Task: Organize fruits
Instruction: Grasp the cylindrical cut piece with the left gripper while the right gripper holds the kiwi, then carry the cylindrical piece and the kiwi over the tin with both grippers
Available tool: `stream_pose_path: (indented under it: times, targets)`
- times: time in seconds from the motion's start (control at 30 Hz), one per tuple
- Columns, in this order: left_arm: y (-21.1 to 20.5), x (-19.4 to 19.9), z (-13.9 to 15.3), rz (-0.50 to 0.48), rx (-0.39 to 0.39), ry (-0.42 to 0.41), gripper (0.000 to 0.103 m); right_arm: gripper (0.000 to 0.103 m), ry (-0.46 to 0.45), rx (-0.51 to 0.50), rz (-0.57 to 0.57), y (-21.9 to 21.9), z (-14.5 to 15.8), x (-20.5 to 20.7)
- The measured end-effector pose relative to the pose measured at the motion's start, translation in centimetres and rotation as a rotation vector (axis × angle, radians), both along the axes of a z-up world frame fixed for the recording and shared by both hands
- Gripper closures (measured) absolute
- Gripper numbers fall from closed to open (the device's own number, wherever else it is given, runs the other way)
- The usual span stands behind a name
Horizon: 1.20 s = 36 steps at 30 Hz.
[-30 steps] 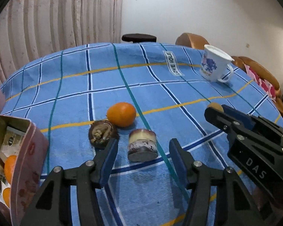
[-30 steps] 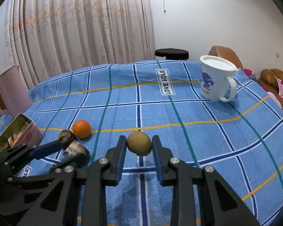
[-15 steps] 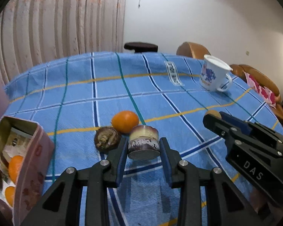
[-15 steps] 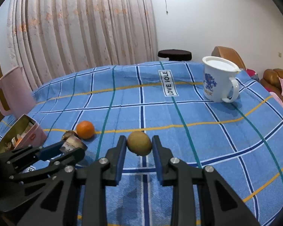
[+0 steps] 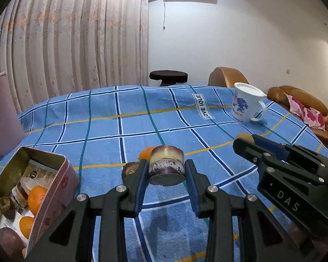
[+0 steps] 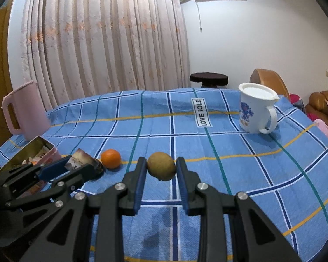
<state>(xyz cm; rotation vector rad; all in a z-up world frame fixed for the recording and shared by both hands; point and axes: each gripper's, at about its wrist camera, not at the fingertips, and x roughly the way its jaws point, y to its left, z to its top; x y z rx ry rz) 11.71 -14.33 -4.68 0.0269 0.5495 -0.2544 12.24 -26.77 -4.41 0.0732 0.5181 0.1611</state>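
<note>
Kiwi point(image 6: 161, 168) sitting pinched between right gripper point(image 6: 161, 170) fingers; layered cake piece point(image 5: 166, 167) sitting clamped between left gripper point(image 5: 166, 172) fingers, both lifted off the blue checked tablecloth point(image 5: 102, 118).
Left jaws narrow, pads pressing both sides of the cake piece, its underside showing clear of the cloth. Orange point(image 5: 145, 153) lying just behind the cake piece, dark brown pastry point(image 5: 130, 169) lying just left of it beside the left finger. Pink tin point(image 5: 54, 193) standing open well left of the cake piece, holding two oranges, dark pastries and paper cards. Pink jug point(image 6: 24, 111) standing behind the tin. White mug point(image 6: 257, 108) standing far right of the cake piece, well apart. Right gripper reaching in from the cake piece's right.
</note>
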Motion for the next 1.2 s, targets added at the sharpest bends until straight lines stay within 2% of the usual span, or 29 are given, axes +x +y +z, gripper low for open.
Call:
stream_pose_path:
  times: [0.8,1.03,1.2]
  targets:
    - [0.9,-2.5,1.1,0.031,-0.024,-0.14,0.067,0.072,-0.131,-0.055,0.001,1.1,1.0,-2.6]
    - [1.2,-3.1,1.3,0.037,-0.021,-0.162,0.067,0.072,-0.147,-0.068,0.015,1.7,1.1,-3.1]
    - [1.9,-2.9,1.2,0.049,-0.03,-0.137,0.067,0.072,-0.144,-0.084,0.033,2.5,1.1,-3.2]
